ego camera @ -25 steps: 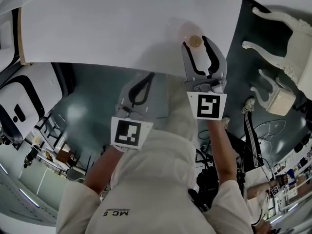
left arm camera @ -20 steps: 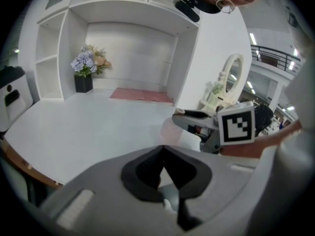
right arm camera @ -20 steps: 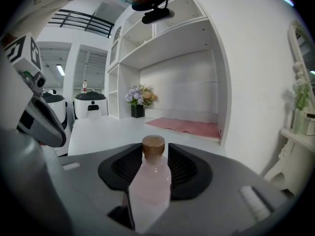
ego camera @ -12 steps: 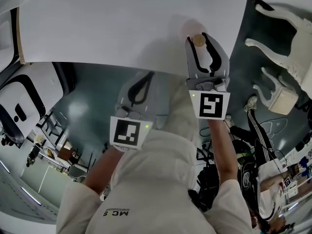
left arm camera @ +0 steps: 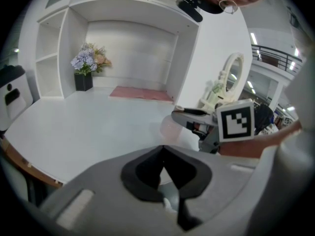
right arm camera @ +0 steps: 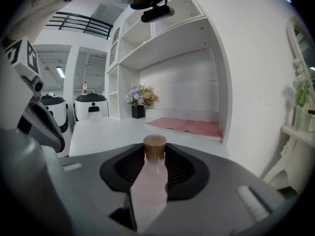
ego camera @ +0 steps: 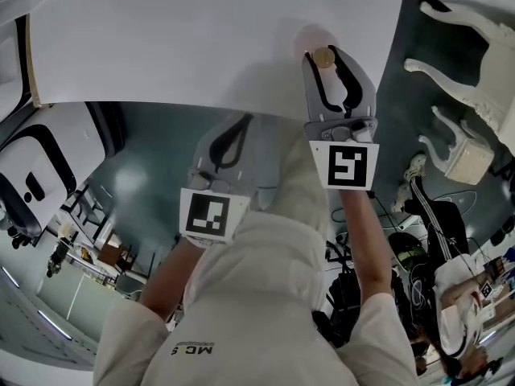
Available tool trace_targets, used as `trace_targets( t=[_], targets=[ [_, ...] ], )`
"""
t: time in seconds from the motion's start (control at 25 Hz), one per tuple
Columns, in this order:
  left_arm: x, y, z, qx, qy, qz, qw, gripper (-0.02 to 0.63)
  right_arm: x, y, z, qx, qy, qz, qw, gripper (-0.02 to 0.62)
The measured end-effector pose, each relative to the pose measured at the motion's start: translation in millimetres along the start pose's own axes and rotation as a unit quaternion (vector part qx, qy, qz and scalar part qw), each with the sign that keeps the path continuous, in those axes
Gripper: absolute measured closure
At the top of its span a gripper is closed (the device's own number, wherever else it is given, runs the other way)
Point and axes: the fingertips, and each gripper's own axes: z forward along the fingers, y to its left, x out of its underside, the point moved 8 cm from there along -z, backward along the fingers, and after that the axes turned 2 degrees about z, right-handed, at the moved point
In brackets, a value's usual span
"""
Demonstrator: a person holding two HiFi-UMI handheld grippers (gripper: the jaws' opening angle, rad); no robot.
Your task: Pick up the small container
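Note:
The small container (right arm camera: pixel 150 181) is a pale pink bottle with a brown cap (ego camera: pixel 324 57). It stands upright on the white table (ego camera: pixel 177 39) near the front right edge. My right gripper (ego camera: pixel 325 53) reaches over the edge and has the bottle between its jaws. The jaws are closing, and in the right gripper view the black pads (right arm camera: pixel 181 167) touch both sides of the bottle. My left gripper (ego camera: pixel 241 123) hangs shut and empty just short of the table edge. The left gripper view shows its jaws (left arm camera: pixel 163 149) meeting at the tip, with the right gripper (left arm camera: pixel 197 119) ahead on the right.
A white ornate chair (ego camera: pixel 475 47) stands right of the table. At the back of the table are a vase of flowers (right arm camera: pixel 139 100), a pink cloth (right arm camera: pixel 187 127) and white wall shelves (left arm camera: pixel 49 58). The table's front edge (ego camera: pixel 161 103) runs just ahead of the left gripper.
The right gripper's jaws have narrowed around the pink bottle, which stays in place. The left gripper has hardly moved.

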Motion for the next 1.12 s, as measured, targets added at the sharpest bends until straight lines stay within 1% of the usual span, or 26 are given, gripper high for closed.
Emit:
trace_targets(
  t=[0.2,0.36,0.48,0.68,0.88,1.04,1.12],
  targets=[
    [-7.6,6.4,-15.3,0.002,-0.001,-0.002,1.0,0.604,-12.1,8.7,-2.7,0.002,0.008,0.002,1.0,0.468],
    [-17.0,-9.5,-16.3,-0.001,-0.008,0.002,1.0,0.604,-21.9,-5.7,-18.5,0.0,0.004,0.0,1.0,0.468],
    [-21.0,-11.7,-20.3,0.0,-0.013,0.009,0.9999,0.604,-28.8,-4.5,-24.2,-0.002,0.001,-0.002,1.0,0.468],
    [-32.8,-27.8,-26.2,0.003,-0.023,0.012,0.9996,0.604,-45.8,-8.7,-41.8,-0.005,-0.008,0.006,1.0,0.468],
    [-46.3,-30.9,-41.4,0.004,-0.039,0.019,0.9991,0.604,-70.9,-1.9,-56.3,-0.013,-0.014,0.002,1.0,0.468],
    [-51.8,-29.8,-59.0,0.008,-0.056,0.039,0.9976,0.604,-89.1,10.6,-71.6,-0.017,-0.015,0.001,1.0,0.468],
    [-53.4,-30.2,-69.5,0.009,-0.063,0.039,0.9972,0.604,-97.7,18.7,-80.5,-0.019,-0.015,0.002,1.0,0.468]
  ],
)
